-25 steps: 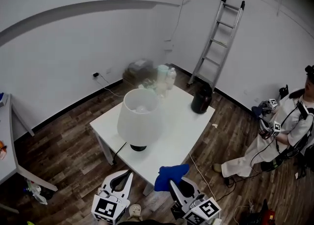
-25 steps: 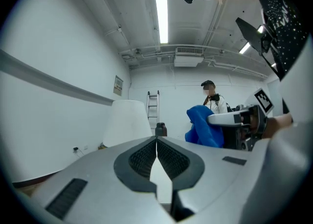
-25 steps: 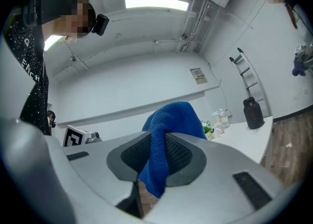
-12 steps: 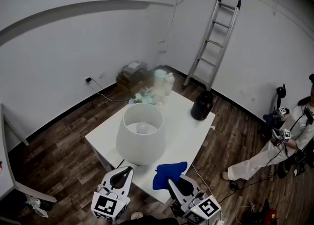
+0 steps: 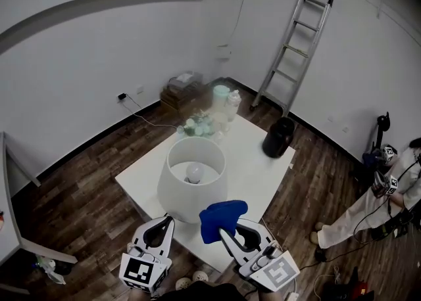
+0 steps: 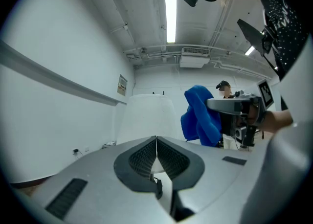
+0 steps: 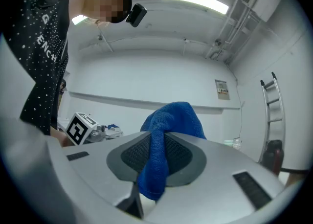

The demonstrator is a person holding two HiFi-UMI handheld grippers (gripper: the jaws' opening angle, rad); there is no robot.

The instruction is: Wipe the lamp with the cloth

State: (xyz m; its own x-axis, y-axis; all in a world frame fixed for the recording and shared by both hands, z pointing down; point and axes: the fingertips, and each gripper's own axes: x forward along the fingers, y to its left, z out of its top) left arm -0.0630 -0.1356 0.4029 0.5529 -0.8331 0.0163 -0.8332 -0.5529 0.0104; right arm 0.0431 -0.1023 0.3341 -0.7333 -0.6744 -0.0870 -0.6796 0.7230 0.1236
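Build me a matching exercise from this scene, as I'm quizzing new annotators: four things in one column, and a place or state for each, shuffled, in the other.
Things:
1. cloth
2. lamp
3. ladder
4. left gripper

Places or states:
A. leans against the wall
B. jaws together, nothing between them
C. pinched in the jaws of the right gripper
D. stands on the white table

Pairs: 1-C, 2-D, 3-A, 4-B

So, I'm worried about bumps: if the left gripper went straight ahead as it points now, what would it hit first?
Most likely the lamp shade: it stands directly beyond the shut left gripper. How far off it is remains unclear.
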